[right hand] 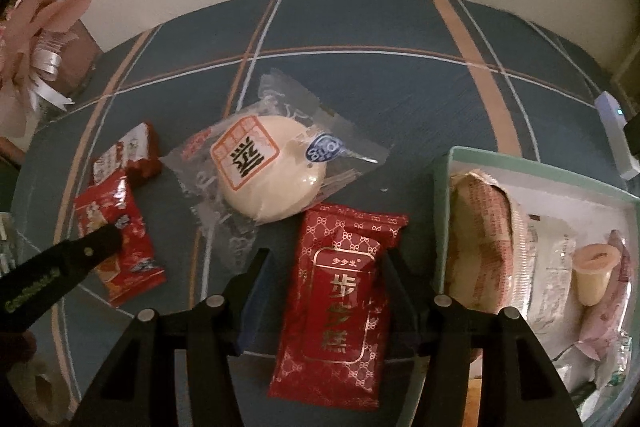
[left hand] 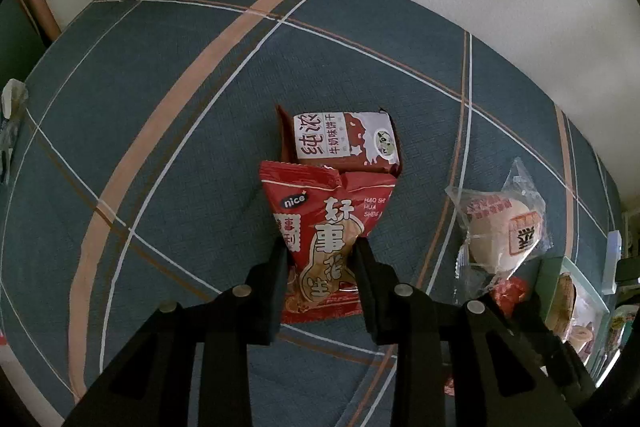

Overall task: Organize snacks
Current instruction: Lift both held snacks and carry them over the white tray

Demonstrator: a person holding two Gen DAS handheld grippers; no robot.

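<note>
Tablecloth (right hand: 380,95): dark teal with tan and white stripes, under every snack
Box (right hand: 532,163): pale green rim at 3 o'clock in the right wrist view, wrapped snacks lying inside
Round bun (right hand: 272,171): in clear wrap at 12 o'clock of the right gripper, flat on the cloth
Red cake packet (right hand: 340,299): lies between the right fingers, just left of the box
Peanut bag (left hand: 324,231): red, its far edge touching the milk biscuit pack (left hand: 344,139) at 12 o'clock
Left gripper (left hand: 320,255): fingers pinched onto the peanut bag's lower half
Right gripper (right hand: 324,255): jaws spread wide around the red cake packet; contact unclear
</note>
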